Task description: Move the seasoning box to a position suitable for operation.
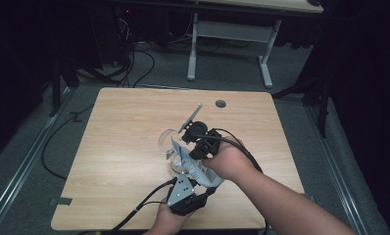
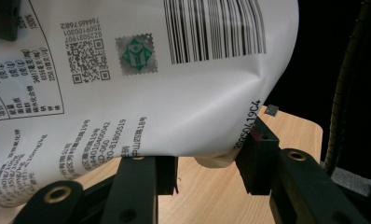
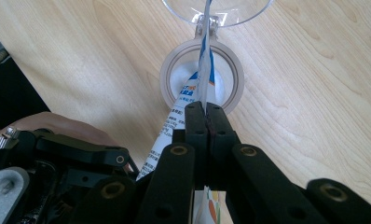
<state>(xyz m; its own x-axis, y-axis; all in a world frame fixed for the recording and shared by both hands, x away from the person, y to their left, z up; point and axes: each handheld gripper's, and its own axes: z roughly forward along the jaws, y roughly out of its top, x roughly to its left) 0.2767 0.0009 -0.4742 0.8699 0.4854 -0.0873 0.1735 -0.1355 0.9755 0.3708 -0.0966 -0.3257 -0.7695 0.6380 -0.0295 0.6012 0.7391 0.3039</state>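
Note:
A white printed pouch [image 1: 195,169] with a barcode hangs tilted between both grippers over a clear jar [image 1: 177,166]. My right gripper [image 1: 182,142] is shut on the pouch's thin upper edge [image 3: 203,70]; in the right gripper view its jaws [image 3: 205,109] meet directly above the jar's round mouth [image 3: 174,70], which has something white inside. The jar's clear hinged lid [image 3: 216,9] lies open beyond it. My left gripper [image 1: 200,190], near the table's front edge, holds the pouch's bulging lower end [image 2: 174,93] between its jaws [image 2: 207,168].
The wooden table [image 1: 124,127] has a round cable hole [image 1: 220,104] near its far edge. Behind it stands another desk [image 1: 232,29] on white legs, and cables lie on the grey floor at the left [image 1: 56,142].

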